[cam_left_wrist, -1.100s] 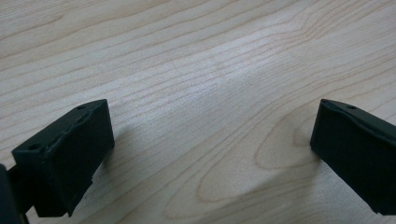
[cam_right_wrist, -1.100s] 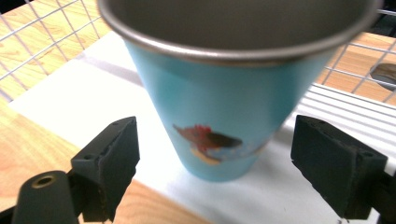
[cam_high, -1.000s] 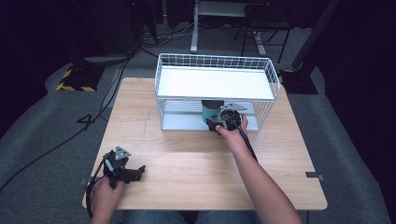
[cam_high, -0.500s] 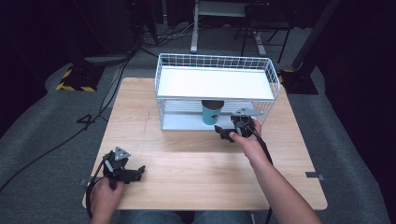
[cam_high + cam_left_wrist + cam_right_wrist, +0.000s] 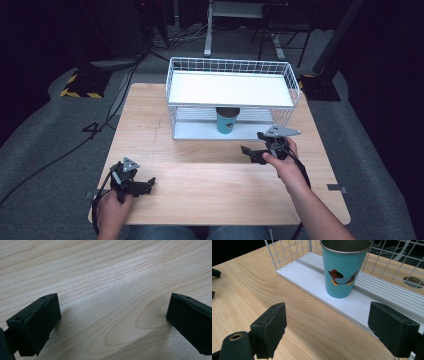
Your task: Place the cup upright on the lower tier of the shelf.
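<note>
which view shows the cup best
The right gripper view: the teal cup stands upright and close on the rack's lower shelf, with its dog print and metal rim clear. The high view has it small, its top tucked under the upper shelf. The left gripper view looks at bare table wood.

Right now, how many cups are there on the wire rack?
1. A teal cup with a dog picture stands upright on the lower shelf of the white wire rack, near its front edge. The upper shelf looks bare.
</note>
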`<state>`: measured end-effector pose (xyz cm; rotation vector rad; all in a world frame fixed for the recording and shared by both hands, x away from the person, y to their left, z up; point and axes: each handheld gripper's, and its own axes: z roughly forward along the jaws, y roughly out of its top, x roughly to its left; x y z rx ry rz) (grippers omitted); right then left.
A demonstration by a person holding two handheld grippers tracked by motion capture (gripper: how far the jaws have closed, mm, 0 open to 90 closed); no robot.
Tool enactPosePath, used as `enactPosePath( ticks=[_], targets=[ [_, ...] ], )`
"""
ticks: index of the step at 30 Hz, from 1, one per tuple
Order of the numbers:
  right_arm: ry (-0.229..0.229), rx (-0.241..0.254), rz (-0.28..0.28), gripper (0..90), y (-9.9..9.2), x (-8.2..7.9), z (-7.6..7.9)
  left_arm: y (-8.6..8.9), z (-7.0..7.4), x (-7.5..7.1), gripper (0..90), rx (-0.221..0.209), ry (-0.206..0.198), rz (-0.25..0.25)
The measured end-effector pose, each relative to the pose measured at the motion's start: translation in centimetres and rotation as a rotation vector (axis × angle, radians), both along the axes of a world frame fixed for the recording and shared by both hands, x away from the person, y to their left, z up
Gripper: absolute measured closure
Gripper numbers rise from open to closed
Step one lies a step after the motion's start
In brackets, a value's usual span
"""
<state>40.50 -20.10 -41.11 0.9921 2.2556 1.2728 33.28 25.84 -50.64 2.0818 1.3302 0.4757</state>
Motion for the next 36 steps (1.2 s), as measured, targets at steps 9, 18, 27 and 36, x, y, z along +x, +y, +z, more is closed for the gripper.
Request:
enactPosePath(
  ticks=[9, 18, 27, 36],
  targets=[
    [0.020, -0.004, 0.023, 15.8, -2.4, -2.2, -0.1, 0.0, 0.0, 0.0, 0.0, 0.000, 0.000, -0.001],
    [0.072, -0.023, 0.026, 15.9, -5.0, -4.2, -0.3, 0.0, 0.0, 0.0, 0.0, 0.003, 0.001, -0.001],
    [0.067, -0.031, -0.047, 15.9, -7.6, -6.4, -1.4, 0.0, 0.0, 0.0, 0.0, 0.002, 0.002, -0.002],
    [0.135, -0.056, -0.092, 15.9, -9.8, -7.4, -5.0, 0.0, 0.0, 0.0, 0.0, 0.002, 0.002, -0.002]
  ],
)
